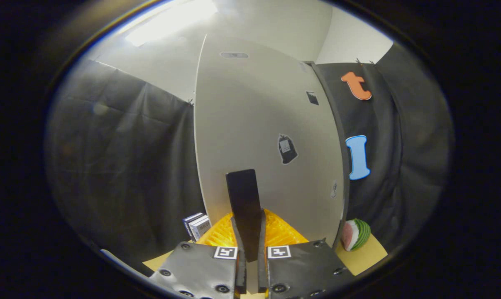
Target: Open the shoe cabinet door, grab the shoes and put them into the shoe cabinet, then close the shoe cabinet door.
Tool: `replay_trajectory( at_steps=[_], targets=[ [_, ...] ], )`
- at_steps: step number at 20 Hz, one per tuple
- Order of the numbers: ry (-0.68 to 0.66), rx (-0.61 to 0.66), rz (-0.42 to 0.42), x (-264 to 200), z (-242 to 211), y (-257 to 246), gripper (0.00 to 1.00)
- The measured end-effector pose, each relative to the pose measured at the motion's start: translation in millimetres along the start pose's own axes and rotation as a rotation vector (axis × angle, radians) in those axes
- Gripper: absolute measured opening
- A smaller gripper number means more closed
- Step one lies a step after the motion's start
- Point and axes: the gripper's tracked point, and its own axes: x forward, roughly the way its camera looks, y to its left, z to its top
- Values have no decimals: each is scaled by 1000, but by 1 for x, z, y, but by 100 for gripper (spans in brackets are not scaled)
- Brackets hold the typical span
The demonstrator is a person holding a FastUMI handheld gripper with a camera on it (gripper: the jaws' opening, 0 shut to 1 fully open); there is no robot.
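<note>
Your gripper [249,253] was closed down to a narrow slot, both fingers pressing on the flat dark handle [244,205] that stood up between them. The handle rose straight ahead from the fingertips, its upper end set against the pale cabinet door [267,124].

The door filled the space directly ahead of the fingers: a tall, smooth, light grey panel with a dark edge strip down its right side. It carried a small dark tag-shaped sticker [287,148] just up and right of the handle's top, a smaller dark square sticker [312,98] higher to the right, and a faint oval mark [234,55] near its top. Whether the door sat flush or slightly ajar, you could not tell from this angle.

Just beyond the fingertips, at the door's foot, lay something orange and ribbed [275,232]; its identity was unclear. Ahead to the left stood small boxes [197,225]. Off to the right sat a toy watermelon slice [355,234] on a tan surface [368,255].
</note>
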Motion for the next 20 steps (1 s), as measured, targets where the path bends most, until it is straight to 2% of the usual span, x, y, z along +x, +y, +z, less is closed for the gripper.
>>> replay_trajectory(
  at_steps=[8, 20],
  targets=[
    [-18, -22, -16, -38, 9, -33, 12],
    [-62, -15, -149, -89, 25, -119, 9]
  ],
)
